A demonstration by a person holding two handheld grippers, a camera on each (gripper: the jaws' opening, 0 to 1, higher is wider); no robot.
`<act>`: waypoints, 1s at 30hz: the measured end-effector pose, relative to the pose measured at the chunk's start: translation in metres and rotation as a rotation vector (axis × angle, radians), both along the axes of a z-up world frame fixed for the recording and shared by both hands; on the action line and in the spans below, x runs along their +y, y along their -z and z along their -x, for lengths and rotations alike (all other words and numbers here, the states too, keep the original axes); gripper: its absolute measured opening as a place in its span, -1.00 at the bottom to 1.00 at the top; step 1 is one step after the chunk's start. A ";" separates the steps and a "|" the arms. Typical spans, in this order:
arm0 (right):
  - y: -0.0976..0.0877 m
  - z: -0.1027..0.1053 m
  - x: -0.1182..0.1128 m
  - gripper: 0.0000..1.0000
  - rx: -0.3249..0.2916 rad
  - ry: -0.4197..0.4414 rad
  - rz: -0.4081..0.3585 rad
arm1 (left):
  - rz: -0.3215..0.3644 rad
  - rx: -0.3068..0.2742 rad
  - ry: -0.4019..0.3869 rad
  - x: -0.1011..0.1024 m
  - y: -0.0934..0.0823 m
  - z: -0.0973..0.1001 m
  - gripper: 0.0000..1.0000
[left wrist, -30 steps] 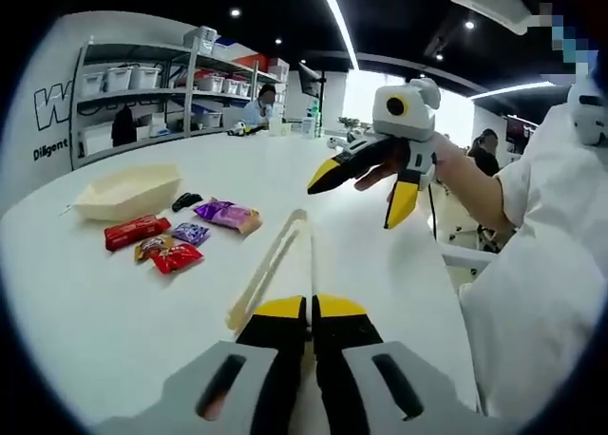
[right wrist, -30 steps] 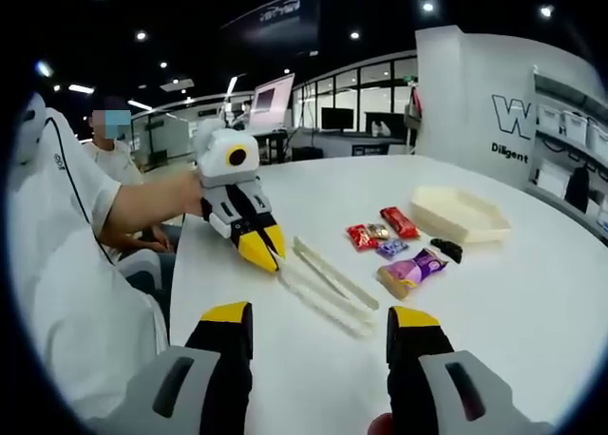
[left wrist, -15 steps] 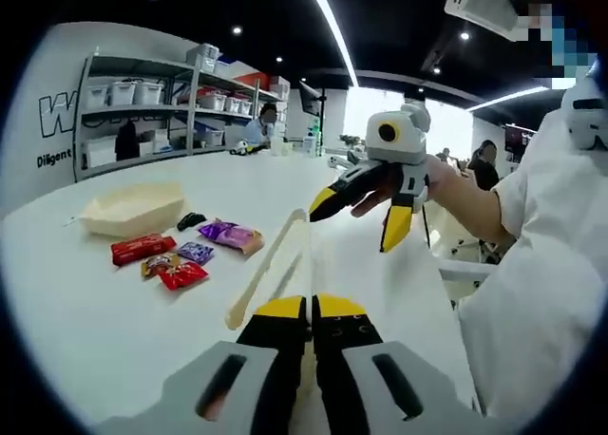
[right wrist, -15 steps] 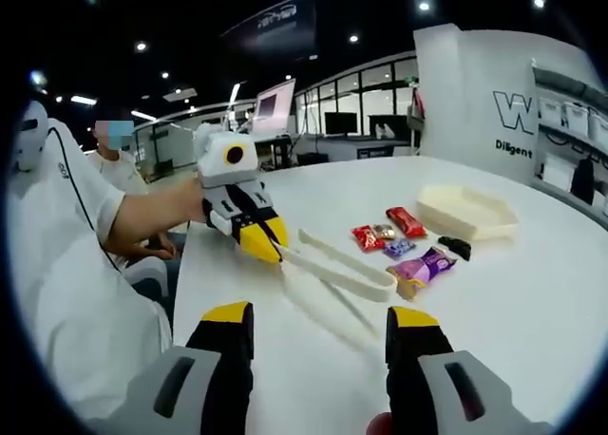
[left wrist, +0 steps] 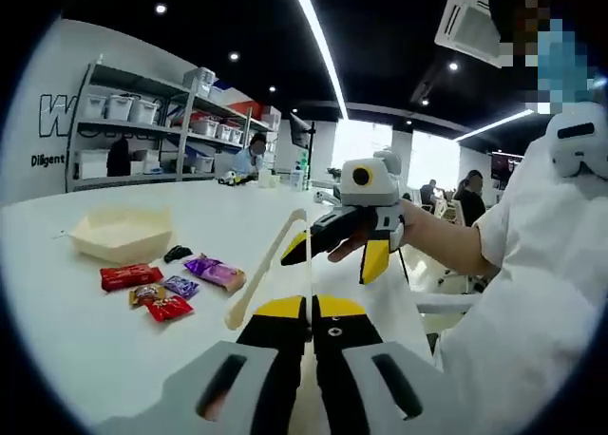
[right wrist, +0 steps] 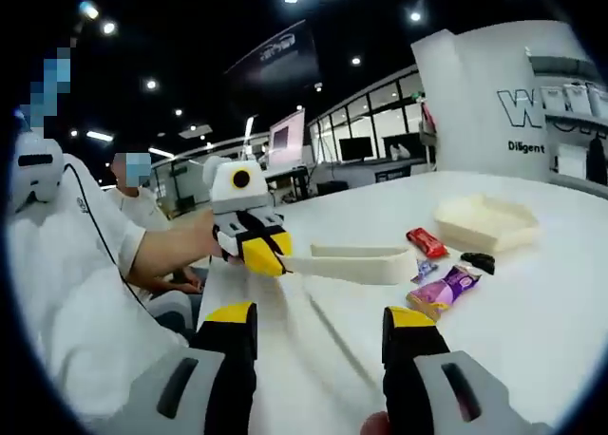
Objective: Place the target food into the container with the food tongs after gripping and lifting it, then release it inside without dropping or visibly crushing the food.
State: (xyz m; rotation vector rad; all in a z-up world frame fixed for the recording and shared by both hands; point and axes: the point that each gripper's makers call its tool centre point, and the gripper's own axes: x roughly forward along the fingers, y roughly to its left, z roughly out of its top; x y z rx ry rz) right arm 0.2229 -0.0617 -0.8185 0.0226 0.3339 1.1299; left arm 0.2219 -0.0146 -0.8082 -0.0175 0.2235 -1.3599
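Observation:
My left gripper (left wrist: 311,307) is shut on the hinge end of cream plastic food tongs (left wrist: 255,285), which reach forward above the white table (left wrist: 76,330). In the right gripper view the left gripper (right wrist: 261,255) holds the tongs (right wrist: 351,262) level in the air, tips toward the food. Wrapped snacks lie on the table: a red bar (left wrist: 124,276), a purple packet (left wrist: 215,271), small candies (left wrist: 161,297) and a black piece (left wrist: 177,254). A cream hexagonal container (left wrist: 119,234) stands behind them. My right gripper (right wrist: 320,316) is open with nothing between its fingers, and hovers beside the tongs (left wrist: 332,255).
Shelves with bins (left wrist: 142,112) line the far wall. A person in a white shirt (left wrist: 532,264) holds the grippers, and other people sit further back. The snacks (right wrist: 448,287) and container (right wrist: 486,222) lie to the right in the right gripper view.
The left gripper has lifted the tongs off the table, and they now hang level in the air. Both views have risen. The right gripper stays open.

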 end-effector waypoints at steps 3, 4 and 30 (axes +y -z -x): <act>-0.005 0.001 0.004 -0.08 -0.005 -0.018 -0.036 | 0.024 0.003 0.012 -0.002 -0.004 0.002 -0.99; -0.008 0.002 0.006 -0.09 -0.006 -0.024 -0.053 | 0.031 0.006 0.016 -0.003 -0.005 0.003 -0.99; -0.046 0.010 0.029 -0.29 -0.097 -0.144 -0.254 | 0.145 -0.024 0.085 -0.012 -0.027 0.019 -0.99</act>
